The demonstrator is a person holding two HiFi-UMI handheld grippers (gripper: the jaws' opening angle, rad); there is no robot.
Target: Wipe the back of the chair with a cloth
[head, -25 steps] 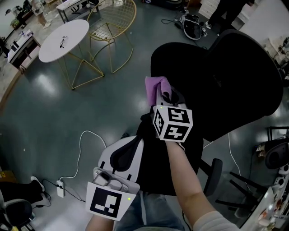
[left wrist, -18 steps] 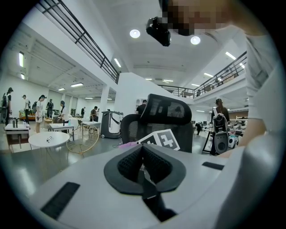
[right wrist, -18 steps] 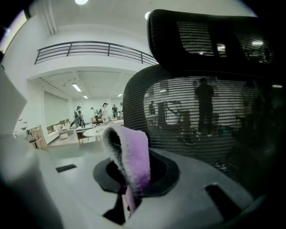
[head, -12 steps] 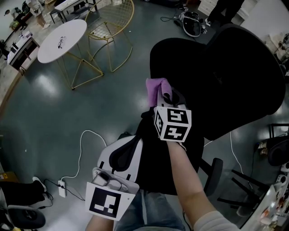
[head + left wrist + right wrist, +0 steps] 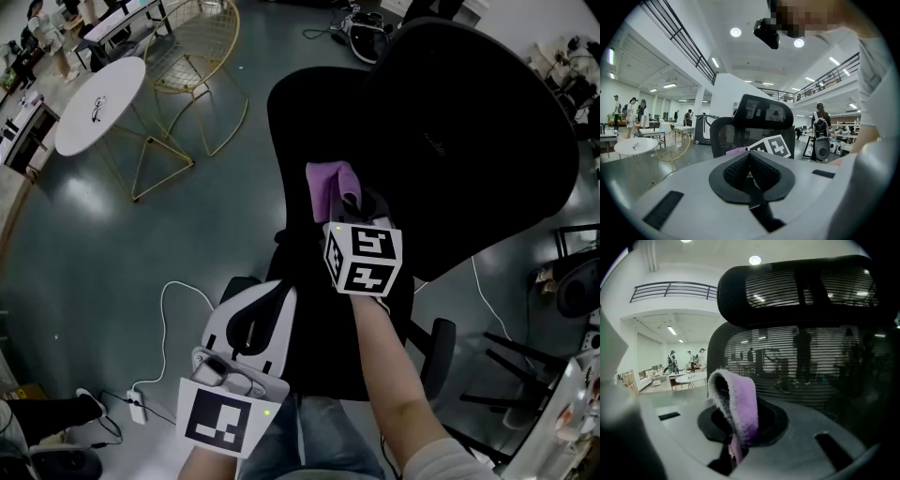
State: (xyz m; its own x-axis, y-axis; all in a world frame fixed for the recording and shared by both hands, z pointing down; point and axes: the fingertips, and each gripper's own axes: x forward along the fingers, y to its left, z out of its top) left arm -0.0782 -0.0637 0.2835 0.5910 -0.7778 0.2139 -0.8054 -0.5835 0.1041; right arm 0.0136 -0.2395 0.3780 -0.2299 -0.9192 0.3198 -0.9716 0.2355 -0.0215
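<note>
Pinching a fuzzy purple cloth (image 5: 737,399), the right gripper (image 5: 732,430) faces the black mesh chair back (image 5: 806,357); the left gripper (image 5: 750,161) has its jaws pressed together, empty.

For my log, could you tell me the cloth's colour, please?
The cloth is light purple; the right gripper view shows it best.

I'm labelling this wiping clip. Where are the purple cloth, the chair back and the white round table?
purple cloth (image 5: 330,184), head view, its folded upper end.
chair back (image 5: 806,366), right gripper view, middle of the mesh.
white round table (image 5: 122,82), head view, bare tabletop.
</note>
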